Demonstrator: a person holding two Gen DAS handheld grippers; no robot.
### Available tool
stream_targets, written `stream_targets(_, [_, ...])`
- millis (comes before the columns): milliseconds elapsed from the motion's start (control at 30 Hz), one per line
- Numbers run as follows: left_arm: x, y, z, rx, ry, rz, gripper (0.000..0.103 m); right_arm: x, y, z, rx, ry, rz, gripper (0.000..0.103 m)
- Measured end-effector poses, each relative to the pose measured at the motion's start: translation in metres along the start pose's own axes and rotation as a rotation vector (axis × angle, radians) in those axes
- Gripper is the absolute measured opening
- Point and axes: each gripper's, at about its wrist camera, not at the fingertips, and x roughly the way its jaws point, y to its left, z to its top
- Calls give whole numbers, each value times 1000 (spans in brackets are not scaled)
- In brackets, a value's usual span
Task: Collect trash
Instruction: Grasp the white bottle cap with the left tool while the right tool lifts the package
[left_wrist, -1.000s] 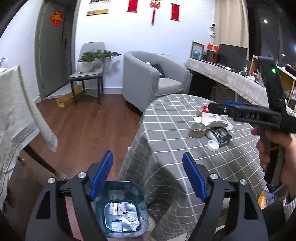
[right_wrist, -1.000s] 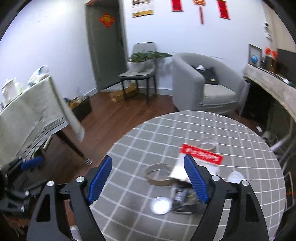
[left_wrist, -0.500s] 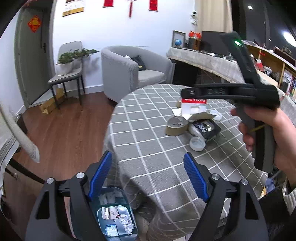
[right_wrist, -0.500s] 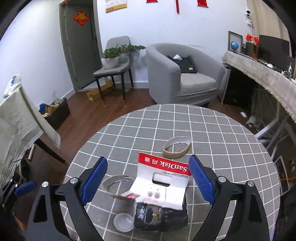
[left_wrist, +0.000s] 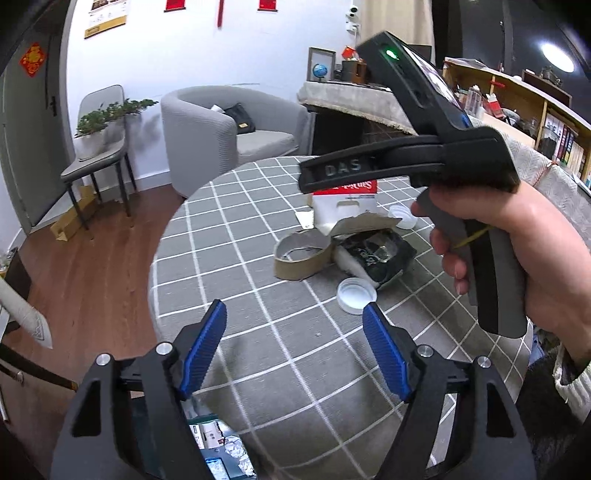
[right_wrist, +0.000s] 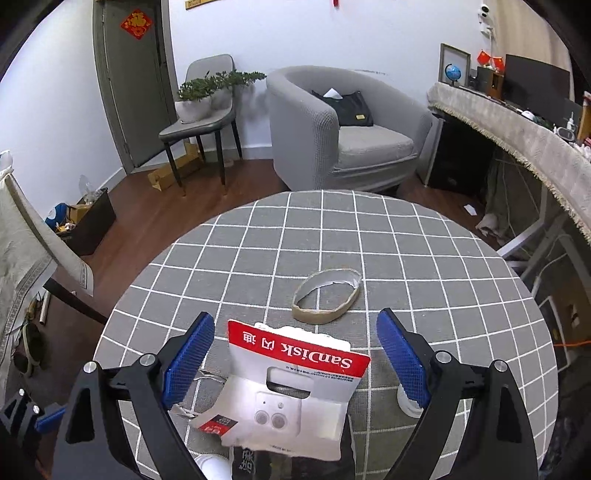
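Red-and-white card packaging lies on the checked table between the right gripper's spread pads, untouched; gripping the thin tilted card risks it buckling (or sliding). Left gripper, just narrowed yet empty, hovers near a white cap.

right gripper wide open, nothing pinched | SanDisk card pack sits between the jaws, not touched | cardboard tape ring just beyond it | all on the checked tablecloth
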Motion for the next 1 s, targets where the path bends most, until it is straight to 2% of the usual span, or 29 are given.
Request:
stream_targets(67, [4, -3, 1, 2, 5, -11, 77, 2, 1, -1, -14, 9, -4, 88])
stream_targets(100, [6, -4, 1, 3, 8, -17, 77, 4, 1, -2, -15, 16, 0, 77])
stream_targets(133, [8, -6, 1, 5, 11, -24, 76, 4, 0, -2, -14, 22, 7, 74])
stream_targets(333, [19, -23, 1, 38, 23, -53, 70, -6, -14, 0, 8, -17, 48, 74])
stream_targets(567, [37, -28, 1, 41, 63, -56, 58, -25, -20, 4, 1, -88, 117, 74])
stream_targets(1000, [52, -35, 6, 45, 79, -60, 38, -30, -35, 7, 21, -92, 177, 74])
